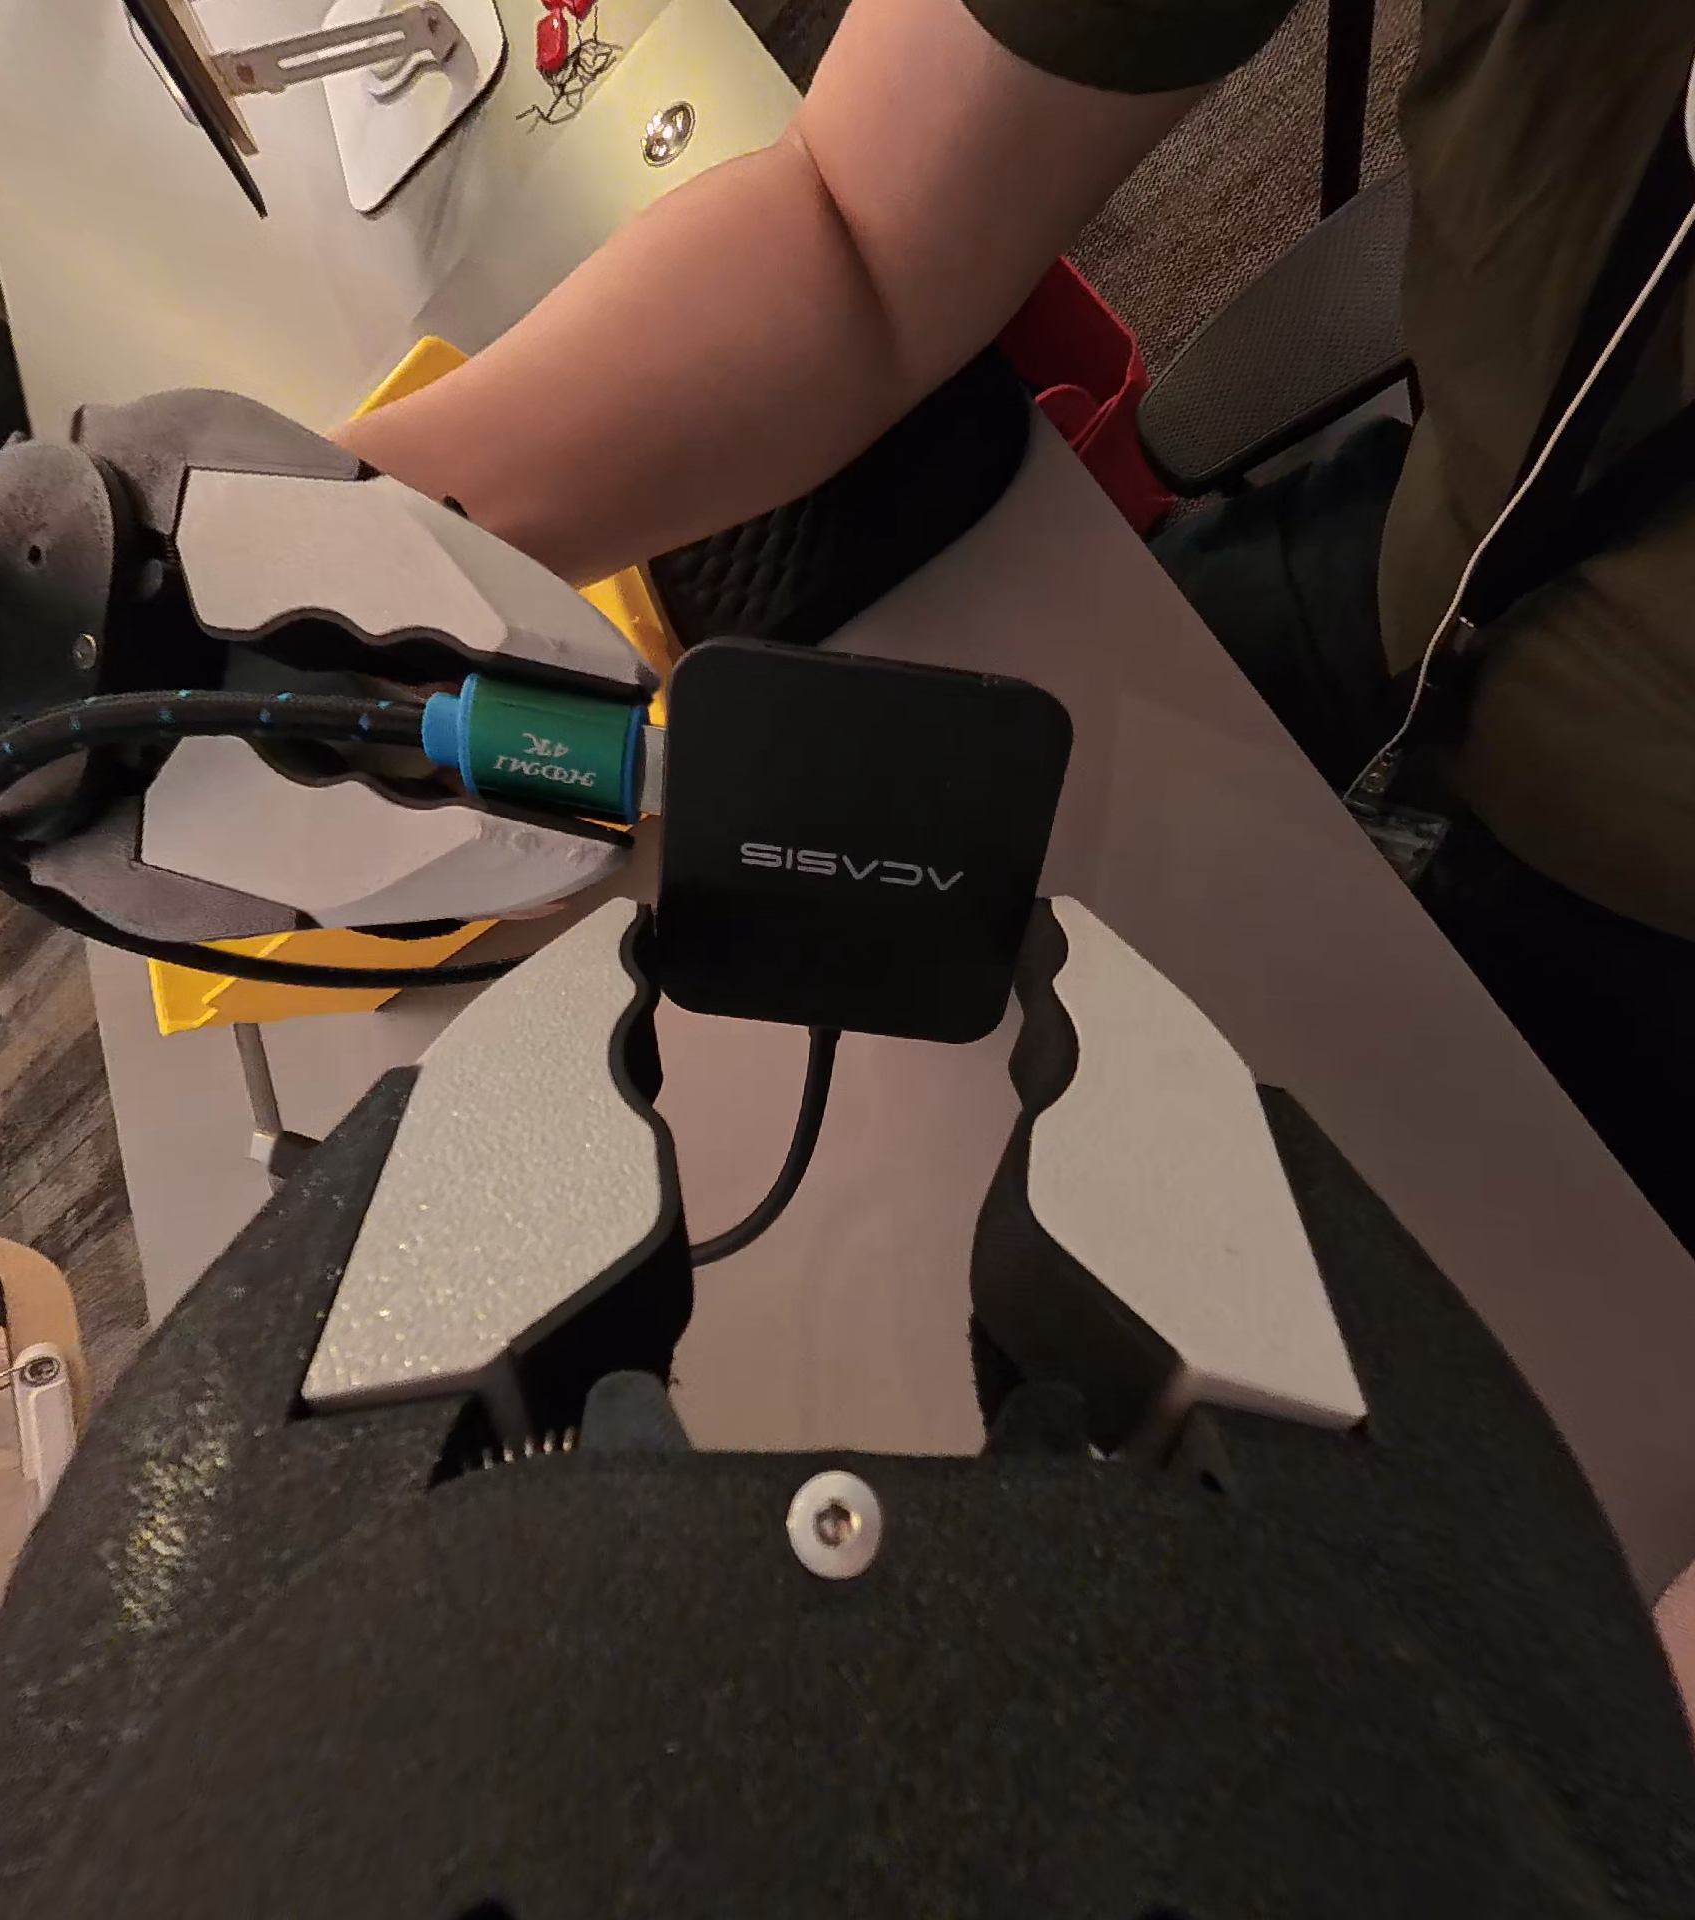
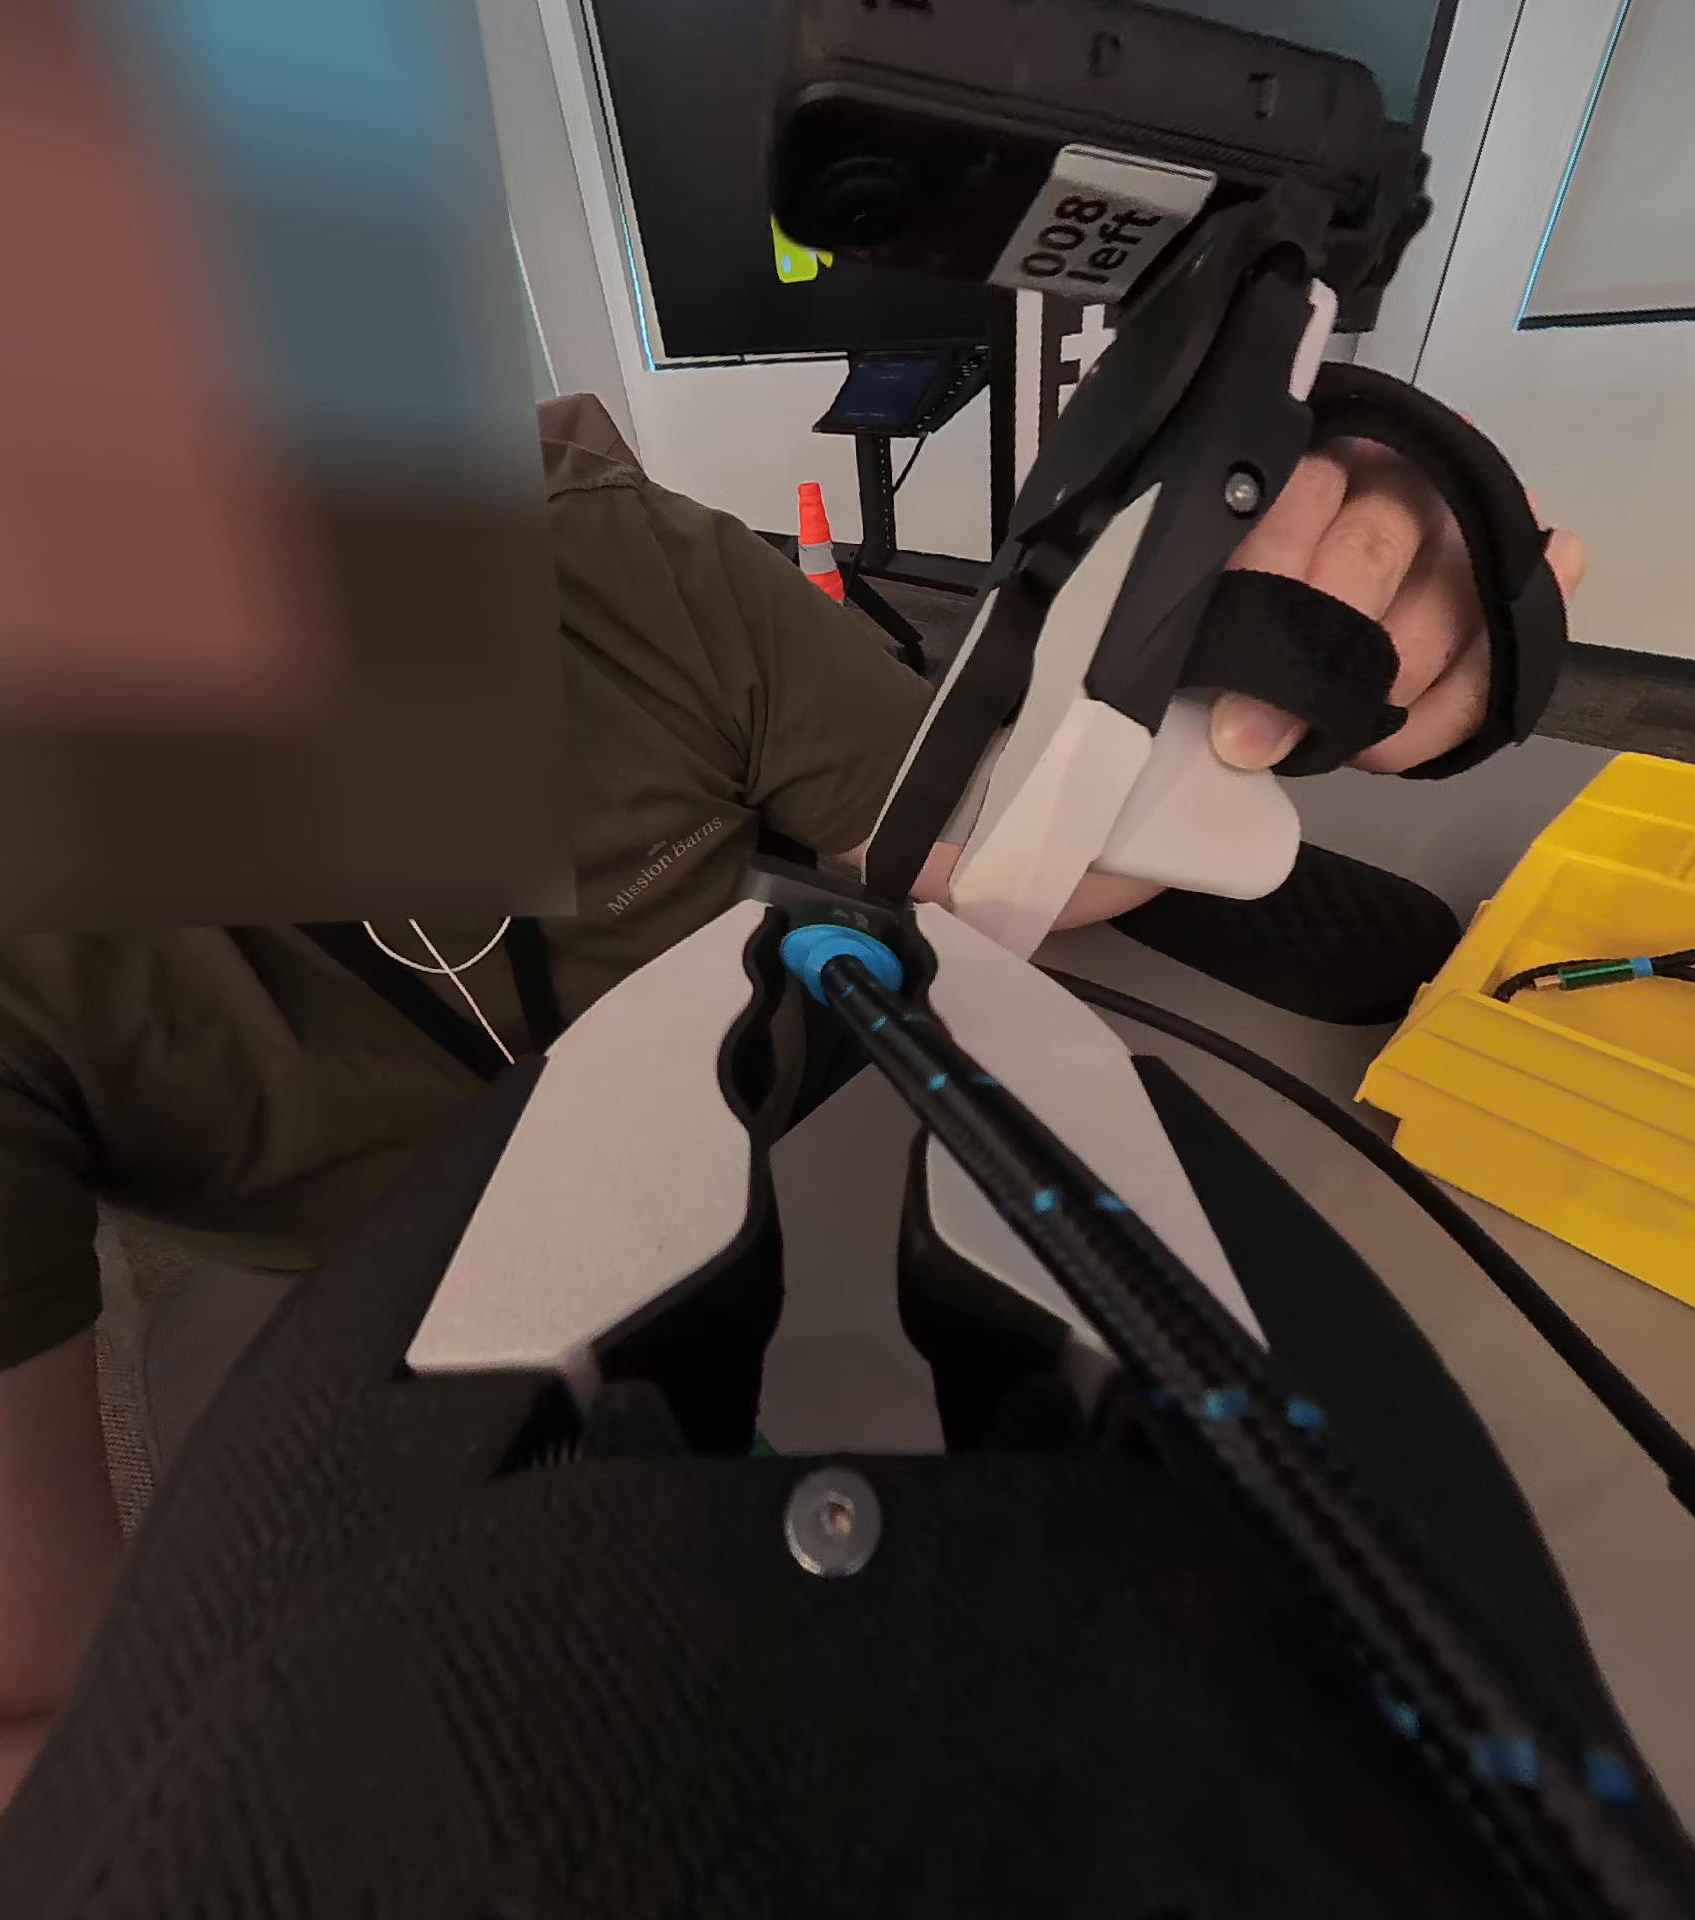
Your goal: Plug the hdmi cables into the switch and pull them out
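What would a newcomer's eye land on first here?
Most likely the black square HDMI switch at the centre of the left wrist view, gripped at its sides by the left gripper. Next, the green HDMI plug with its blue collar, pinched in the right gripper and seated at the switch's side. Off to the right in the right wrist view, a yellow bin holds a second green-tipped cable.

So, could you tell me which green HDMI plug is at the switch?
The plug gripped by the right gripper meets the switch; the other plug lies in the yellow bin.
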